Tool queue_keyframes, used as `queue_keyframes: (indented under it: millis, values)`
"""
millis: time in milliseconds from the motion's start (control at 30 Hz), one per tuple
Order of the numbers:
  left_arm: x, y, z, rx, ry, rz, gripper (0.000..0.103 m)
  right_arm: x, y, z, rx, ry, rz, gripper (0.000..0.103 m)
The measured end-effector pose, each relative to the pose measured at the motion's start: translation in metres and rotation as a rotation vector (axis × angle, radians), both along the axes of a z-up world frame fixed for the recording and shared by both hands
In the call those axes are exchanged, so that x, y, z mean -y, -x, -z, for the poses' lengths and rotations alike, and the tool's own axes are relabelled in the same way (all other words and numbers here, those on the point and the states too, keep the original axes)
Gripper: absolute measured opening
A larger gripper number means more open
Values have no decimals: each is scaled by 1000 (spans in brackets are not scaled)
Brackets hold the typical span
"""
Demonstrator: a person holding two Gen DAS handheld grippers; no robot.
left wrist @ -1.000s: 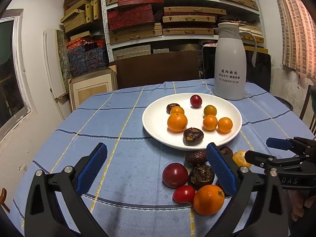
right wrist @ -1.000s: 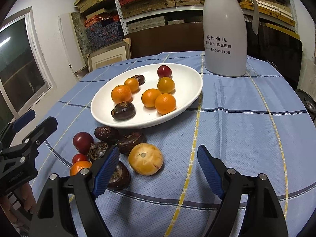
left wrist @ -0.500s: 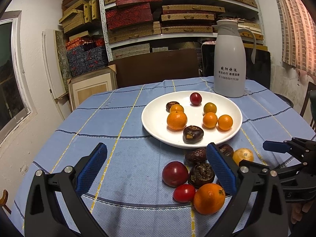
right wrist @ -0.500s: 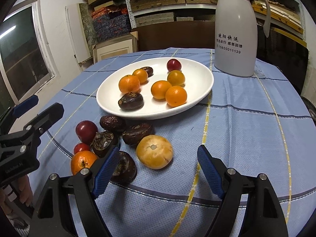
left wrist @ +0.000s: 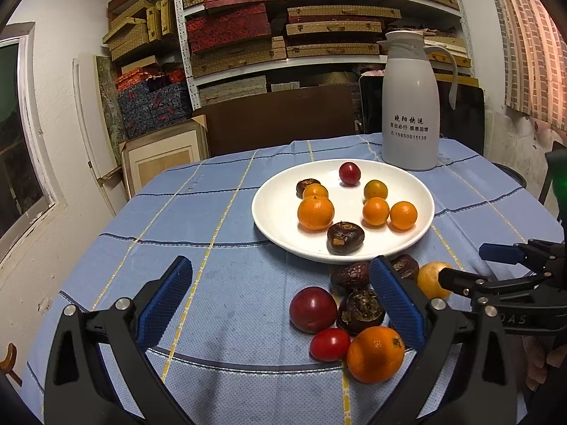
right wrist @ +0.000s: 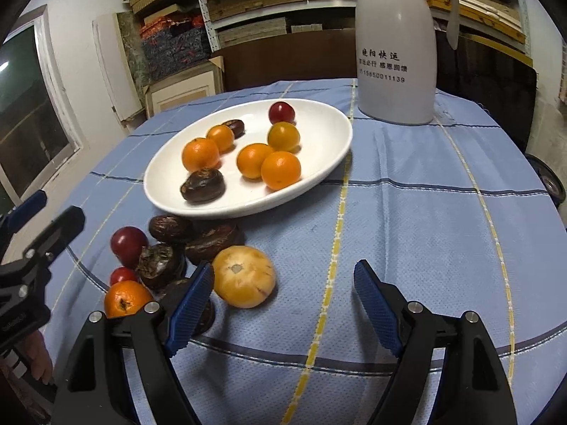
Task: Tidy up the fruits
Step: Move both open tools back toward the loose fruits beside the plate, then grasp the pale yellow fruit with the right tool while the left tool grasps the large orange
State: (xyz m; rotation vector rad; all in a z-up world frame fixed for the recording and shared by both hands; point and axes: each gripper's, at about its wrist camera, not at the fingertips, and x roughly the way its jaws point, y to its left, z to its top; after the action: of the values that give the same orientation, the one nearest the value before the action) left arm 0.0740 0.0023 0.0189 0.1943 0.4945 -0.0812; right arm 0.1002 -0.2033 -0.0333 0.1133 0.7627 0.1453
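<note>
White jug [right wrist: 395, 46] stands behind the plate [right wrist: 319, 120] (loose fruits crowd its near rim).

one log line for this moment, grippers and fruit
left gripper: open, empty | right gripper: open, by yellow fruit | plate: eight fruits | more fruit loose on tablecloth

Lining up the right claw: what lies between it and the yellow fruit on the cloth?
Nothing. In the right wrist view the open right claw has only bare blue tablecloth ahead; the yellow fruit sits beside its left finger.
</note>
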Motion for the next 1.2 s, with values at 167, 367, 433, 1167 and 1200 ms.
queue_keyframes:
  millis: [167,367,433,1167,1200]
  values:
    - [2,-3,4,-19,-5,12,98,-10,0,4,-11,12,-59,76]
    - [4,-5,6,-28,-26,13,98,1,-10,8,-53,-33,-35,71]
    - [3,-6,6,-28,-30,6,98,8,-8,2,-15,-15,7,71]
    - [21,0,47,-286,-6,258,98,-1,-19,17,-93,-107,-83,51]
    - [21,-3,50,-303,-1,261,98,-1,-20,17,-93,-108,-81,51]
